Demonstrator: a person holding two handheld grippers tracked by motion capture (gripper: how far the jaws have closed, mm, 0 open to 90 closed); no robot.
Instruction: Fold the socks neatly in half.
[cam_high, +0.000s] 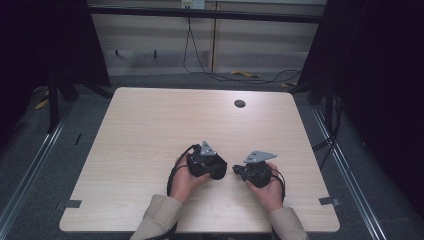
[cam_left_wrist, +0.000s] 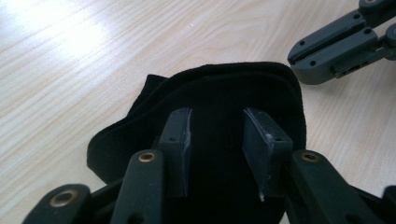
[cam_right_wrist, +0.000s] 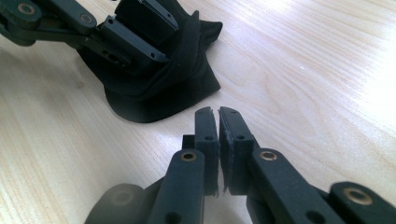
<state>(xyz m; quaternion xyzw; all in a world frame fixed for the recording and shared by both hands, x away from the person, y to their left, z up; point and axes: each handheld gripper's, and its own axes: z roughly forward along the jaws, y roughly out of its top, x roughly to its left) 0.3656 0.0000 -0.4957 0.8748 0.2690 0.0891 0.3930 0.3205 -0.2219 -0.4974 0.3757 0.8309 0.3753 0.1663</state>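
Note:
A black cloth (cam_left_wrist: 224, 86) lies crumpled on the light wooden table (cam_high: 150, 125), near the front middle. My left gripper (cam_left_wrist: 217, 114) points down onto it with its jaws apart; the cloth lies under and behind the pads, and no fold is visibly pinched between them. In the right gripper view the left gripper (cam_right_wrist: 163, 42) sits in the bunched cloth (cam_right_wrist: 159, 100), whose rim curls up around the jaws. My right gripper (cam_right_wrist: 217, 112) is shut with nothing in it, its tips just short of the cloth's edge. From above, the left gripper (cam_high: 220, 169) and the right gripper (cam_high: 235, 171) point at each other.
A round cable hole (cam_high: 240, 103) sits at the table's far right. Tape marks (cam_high: 73, 203) flag the front corners. Cables (cam_high: 220, 75) trail over the floor behind the table, and dark curtains stand at both sides. Bare tabletop stretches left and far.

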